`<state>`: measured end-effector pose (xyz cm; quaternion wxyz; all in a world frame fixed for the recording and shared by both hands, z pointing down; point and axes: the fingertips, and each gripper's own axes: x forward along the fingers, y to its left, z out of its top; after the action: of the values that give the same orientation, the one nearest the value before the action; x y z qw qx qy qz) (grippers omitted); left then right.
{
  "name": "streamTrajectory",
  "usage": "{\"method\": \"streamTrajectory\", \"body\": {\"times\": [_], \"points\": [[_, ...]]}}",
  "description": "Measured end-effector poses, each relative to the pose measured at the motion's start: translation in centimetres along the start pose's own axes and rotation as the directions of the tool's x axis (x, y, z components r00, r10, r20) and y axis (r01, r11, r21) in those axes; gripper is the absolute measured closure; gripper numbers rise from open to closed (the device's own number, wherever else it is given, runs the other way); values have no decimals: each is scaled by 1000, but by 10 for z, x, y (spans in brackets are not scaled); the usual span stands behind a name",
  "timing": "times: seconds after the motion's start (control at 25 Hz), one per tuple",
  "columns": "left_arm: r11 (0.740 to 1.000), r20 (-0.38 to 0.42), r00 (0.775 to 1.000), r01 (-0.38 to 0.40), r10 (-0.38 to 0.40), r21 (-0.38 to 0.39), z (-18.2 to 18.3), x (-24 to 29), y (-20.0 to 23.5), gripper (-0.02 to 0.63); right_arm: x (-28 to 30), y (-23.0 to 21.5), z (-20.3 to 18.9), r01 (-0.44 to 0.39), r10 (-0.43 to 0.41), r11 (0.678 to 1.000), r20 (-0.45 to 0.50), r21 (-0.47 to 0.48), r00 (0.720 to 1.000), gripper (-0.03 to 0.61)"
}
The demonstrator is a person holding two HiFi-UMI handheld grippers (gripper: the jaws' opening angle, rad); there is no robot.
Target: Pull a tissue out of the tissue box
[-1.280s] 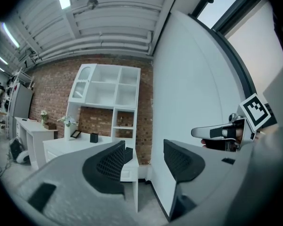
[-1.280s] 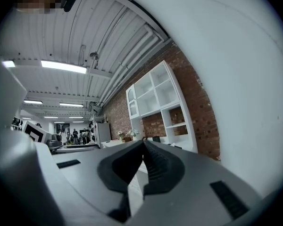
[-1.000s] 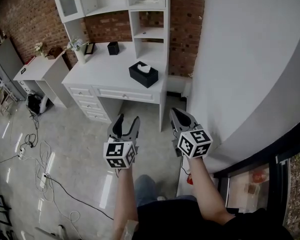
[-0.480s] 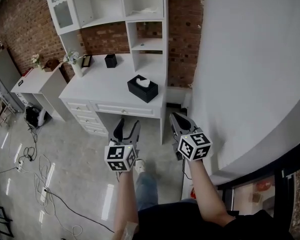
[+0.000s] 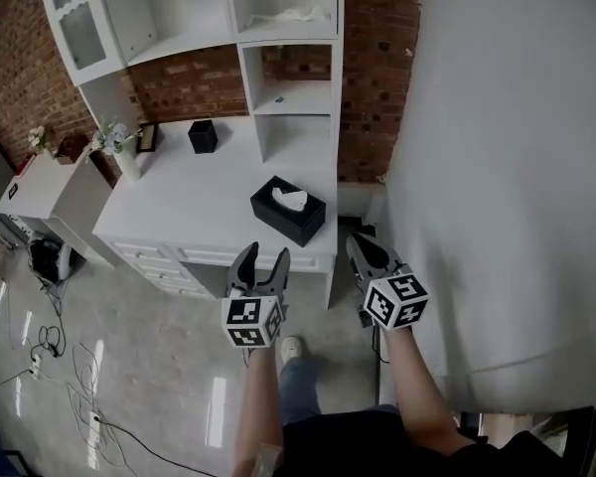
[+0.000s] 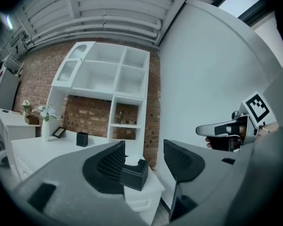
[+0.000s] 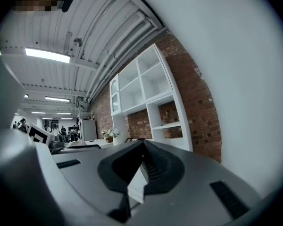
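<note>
Pretty much 0 done: tissue (image 5: 291,200) sits in the box (image 5: 286,217) on the desk (image 5: 194,192), left gripper (image 5: 264,254) spread and empty, right gripper (image 5: 357,239) closed on nothing, both well short.

Head view, looking steeply down. The left hand-held gripper (image 5: 263,256), jaws apart, and the right hand-held gripper (image 5: 362,245), jaws drawn to a point, are held side by side above the floor (image 5: 149,366), at the front edge of the white counter (image 5: 194,202). Just ahead of the left hand-held gripper a black tissue box (image 5: 287,212) stands on the counter, a white tissue (image 5: 291,200) rising from its top. Farther ahead and to the left stand a small black container (image 5: 203,135) and a vase of flowers (image 5: 120,149). White shelves (image 5: 283,63) rise beyond them.
</note>
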<state>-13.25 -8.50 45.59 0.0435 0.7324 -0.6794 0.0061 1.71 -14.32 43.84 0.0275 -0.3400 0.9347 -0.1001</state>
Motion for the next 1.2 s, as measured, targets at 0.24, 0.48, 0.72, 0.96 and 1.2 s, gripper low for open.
{"method": "streamTrajectory", "body": {"times": [0.24,0.48,0.72,0.96,1.2], "points": [[997,-49,996,72,-71,21,-3,103,63,388,111,-47,-5,69,-68,997,-26,43,997,581],[987,-73,986,152,-148,43,-12,177,101,388,195,-84,-12,129,-125,988,-51,85,991,580],[980,-69,979,196,-193,41,-6,214,116,388,226,-96,-12,156,-151,984,-65,80,986,581],[980,-88,977,199,-196,26,-10,227,114,388,229,-107,-12,166,-161,985,-89,55,983,581],[969,-108,969,230,-220,94,-2,240,111,388,234,-114,-9,157,-152,987,-106,37,983,581]]}}
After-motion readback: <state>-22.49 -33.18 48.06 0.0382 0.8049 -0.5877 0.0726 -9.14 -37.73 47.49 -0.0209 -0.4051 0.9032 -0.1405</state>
